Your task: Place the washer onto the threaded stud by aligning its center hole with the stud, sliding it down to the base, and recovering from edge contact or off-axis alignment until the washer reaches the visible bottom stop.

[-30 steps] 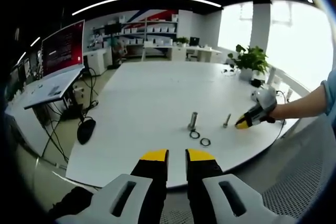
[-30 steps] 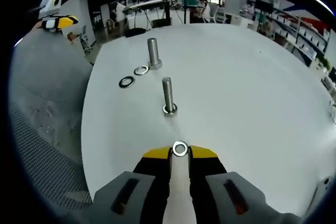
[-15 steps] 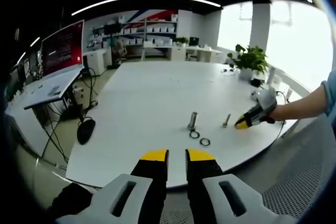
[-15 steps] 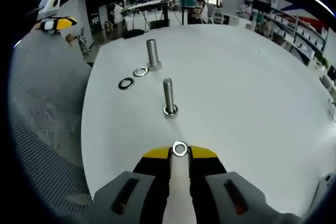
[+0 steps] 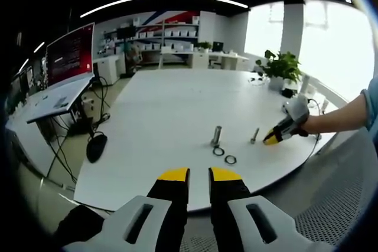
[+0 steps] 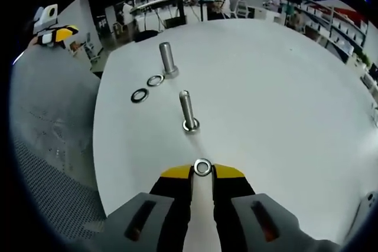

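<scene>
Closest to hand, the right gripper (image 6: pixel 202 172) has its yellow-tipped jaws pinched in on a small washer (image 6: pixel 202 167), which sits at the very tips with its hole facing the camera. Straight ahead of it along the jaws, a short way off on the white table (image 6: pixel 283 98), stands the threaded stud (image 6: pixel 188 110), upright on its head with a ring already lying at its base. So the washer lies low and short of the stud's top; my guess is it must be lifted above that top, turned flat and centred over the vertical axis before it can slide down. Beyond the stud are two loose washers (image 6: pixel 147 87) lying flat, and a thicker upright bolt (image 6: pixel 166 59) just past them. The left gripper (image 5: pixel 198 176) hangs back off the table edge, jaws nearly together and holding nothing, much farther from the stud than the right one. From its view the stud (image 5: pixel 255 135) is seen side-on with the right gripper (image 5: pixel 277 135) near beside it, showing the gap between them, which the right gripper view foreshortens.
</scene>
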`<action>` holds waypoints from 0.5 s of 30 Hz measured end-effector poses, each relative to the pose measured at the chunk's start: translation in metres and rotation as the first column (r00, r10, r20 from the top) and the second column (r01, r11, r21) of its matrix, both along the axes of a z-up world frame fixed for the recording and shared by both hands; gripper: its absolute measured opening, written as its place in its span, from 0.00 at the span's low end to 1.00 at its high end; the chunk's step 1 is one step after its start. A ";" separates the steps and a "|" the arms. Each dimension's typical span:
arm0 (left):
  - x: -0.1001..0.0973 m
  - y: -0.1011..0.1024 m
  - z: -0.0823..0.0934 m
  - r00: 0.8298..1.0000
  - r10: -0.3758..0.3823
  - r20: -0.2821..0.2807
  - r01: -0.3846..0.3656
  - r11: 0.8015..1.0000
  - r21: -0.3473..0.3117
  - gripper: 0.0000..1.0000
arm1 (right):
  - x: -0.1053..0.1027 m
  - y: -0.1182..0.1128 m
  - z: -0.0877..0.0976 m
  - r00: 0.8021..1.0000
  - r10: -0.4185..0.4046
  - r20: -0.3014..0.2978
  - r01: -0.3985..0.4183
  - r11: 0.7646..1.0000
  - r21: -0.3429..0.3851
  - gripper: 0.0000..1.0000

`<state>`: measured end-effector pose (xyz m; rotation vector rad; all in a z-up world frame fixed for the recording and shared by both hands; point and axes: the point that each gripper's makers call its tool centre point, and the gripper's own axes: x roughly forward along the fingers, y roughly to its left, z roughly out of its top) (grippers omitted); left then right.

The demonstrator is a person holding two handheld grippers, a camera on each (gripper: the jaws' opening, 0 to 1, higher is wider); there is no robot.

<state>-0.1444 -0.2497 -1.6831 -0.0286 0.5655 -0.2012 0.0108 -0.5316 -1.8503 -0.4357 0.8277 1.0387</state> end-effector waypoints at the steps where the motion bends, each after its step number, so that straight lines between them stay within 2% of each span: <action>1: 0.000 0.000 0.000 1.000 0.001 0.001 -0.001 1.000 -0.001 0.10 | 0.000 0.000 0.000 1.000 -0.001 0.000 0.001 1.000 0.000 0.14; 8: 0.000 -0.001 0.000 1.000 -0.002 -0.001 0.002 1.000 0.000 0.10 | 0.002 0.005 0.008 1.000 0.007 0.009 -0.007 1.000 0.009 0.14; 15: 0.000 -0.001 0.000 1.000 -0.004 -0.001 0.004 1.000 0.000 0.10 | 0.010 0.008 0.028 0.999 0.010 0.049 -0.012 0.999 0.034 0.14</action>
